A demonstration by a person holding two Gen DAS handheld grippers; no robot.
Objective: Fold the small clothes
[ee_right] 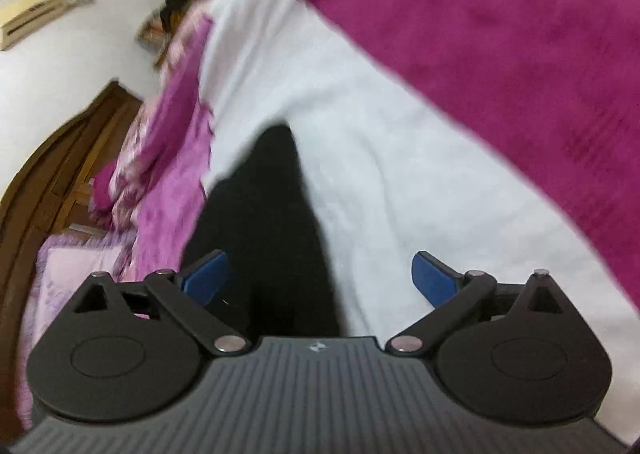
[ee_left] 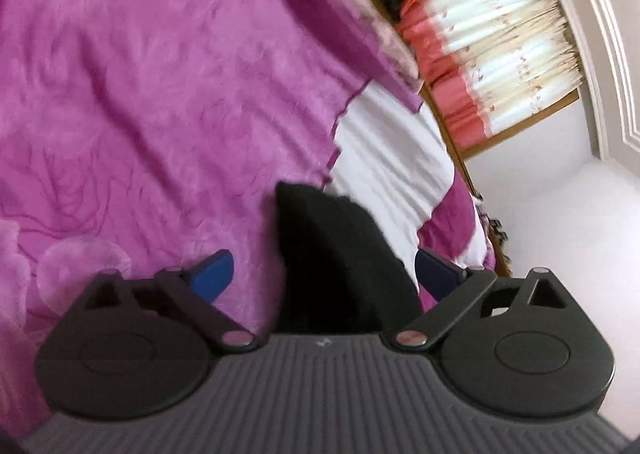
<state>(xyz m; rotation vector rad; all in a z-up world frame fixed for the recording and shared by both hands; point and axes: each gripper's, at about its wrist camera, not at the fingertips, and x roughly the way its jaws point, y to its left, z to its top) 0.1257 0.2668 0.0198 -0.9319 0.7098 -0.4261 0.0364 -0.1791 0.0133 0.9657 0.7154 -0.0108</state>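
Observation:
A small black garment lies on the bed, between the blue fingertips of my left gripper, whose jaws stand wide apart and do not pinch it. In the right wrist view the same black garment runs forward from under my right gripper, which is also open, its blue pads on either side of the cloth. Both views are blurred and tilted. The near end of the garment is hidden under each gripper body.
A purple-pink patterned blanket covers most of the bed beside a white sheet. A magenta cloth crosses the upper right. A curtained window, wooden bed frame and wall air conditioner stand around the bed.

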